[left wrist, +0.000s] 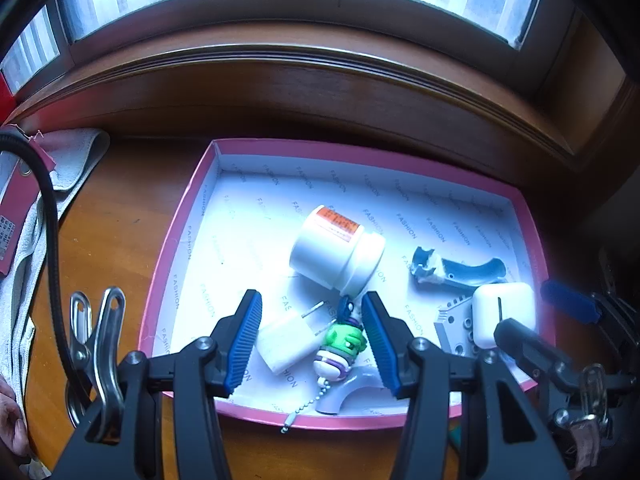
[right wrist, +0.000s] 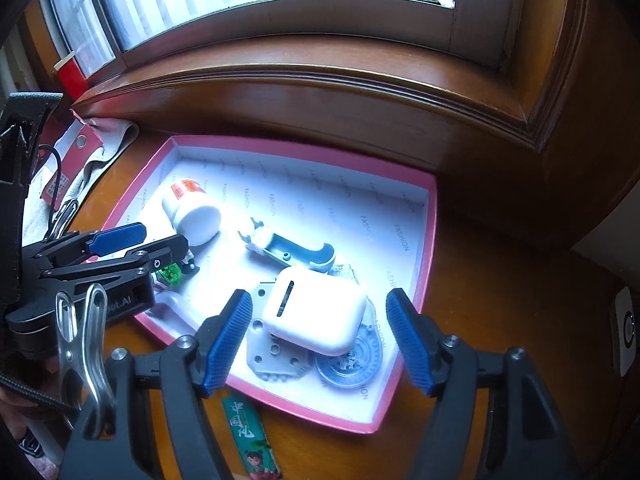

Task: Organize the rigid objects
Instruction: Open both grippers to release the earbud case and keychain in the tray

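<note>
Green lighter [right wrist: 250,440] – right view only, perhaps

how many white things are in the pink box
3. A white bottle lies on its side mid-box; a white plug lies between the left gripper's fingers; a white earbud case rests on a metal plate. Others may be hidden.

1. Left tool [left wrist: 312,340] hangs over the pink tray [left wrist: 168,272], jaws apart, nothing pressed.
2. Between the jaws: white plug [left wrist: 282,342] and green keychain figure [left wrist: 344,346].
3. White jar [left wrist: 336,252] lies on its side farther in.
4. White earbud case [left wrist: 504,312] at right, beside the right tool [left wrist: 536,316].
5. Tray rests on the wooden tabletop [left wrist: 108,240].
</note>
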The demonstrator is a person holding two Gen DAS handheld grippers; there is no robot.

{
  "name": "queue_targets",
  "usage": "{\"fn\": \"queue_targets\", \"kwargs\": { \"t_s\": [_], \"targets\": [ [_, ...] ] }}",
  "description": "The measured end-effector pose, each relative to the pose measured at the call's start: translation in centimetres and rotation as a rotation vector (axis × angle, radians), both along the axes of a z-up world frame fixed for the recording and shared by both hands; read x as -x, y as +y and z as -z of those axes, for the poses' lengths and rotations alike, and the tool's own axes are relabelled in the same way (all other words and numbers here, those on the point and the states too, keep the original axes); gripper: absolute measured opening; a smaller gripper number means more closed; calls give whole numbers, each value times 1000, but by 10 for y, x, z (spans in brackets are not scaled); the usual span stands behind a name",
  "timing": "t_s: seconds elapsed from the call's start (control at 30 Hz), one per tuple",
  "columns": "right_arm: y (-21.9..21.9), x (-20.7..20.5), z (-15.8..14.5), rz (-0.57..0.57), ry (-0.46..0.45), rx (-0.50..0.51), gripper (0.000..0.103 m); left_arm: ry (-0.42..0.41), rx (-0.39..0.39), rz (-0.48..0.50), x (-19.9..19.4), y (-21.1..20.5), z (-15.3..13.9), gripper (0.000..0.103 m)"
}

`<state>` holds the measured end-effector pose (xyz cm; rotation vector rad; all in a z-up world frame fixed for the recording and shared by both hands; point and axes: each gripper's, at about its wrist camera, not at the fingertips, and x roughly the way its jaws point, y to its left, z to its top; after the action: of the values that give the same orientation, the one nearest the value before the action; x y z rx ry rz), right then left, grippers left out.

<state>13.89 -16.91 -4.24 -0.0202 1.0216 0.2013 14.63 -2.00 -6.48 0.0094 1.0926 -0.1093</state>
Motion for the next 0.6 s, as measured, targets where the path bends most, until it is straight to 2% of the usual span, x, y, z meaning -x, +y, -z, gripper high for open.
{"fn": "queue_targets", "kwargs": {
  "t_s": [0.6],
  "targets": [
    [4, 24, -15, -14, -19, -29, 71, -39, 9, -12, 21, 8, -18, 54]
  ]
}}
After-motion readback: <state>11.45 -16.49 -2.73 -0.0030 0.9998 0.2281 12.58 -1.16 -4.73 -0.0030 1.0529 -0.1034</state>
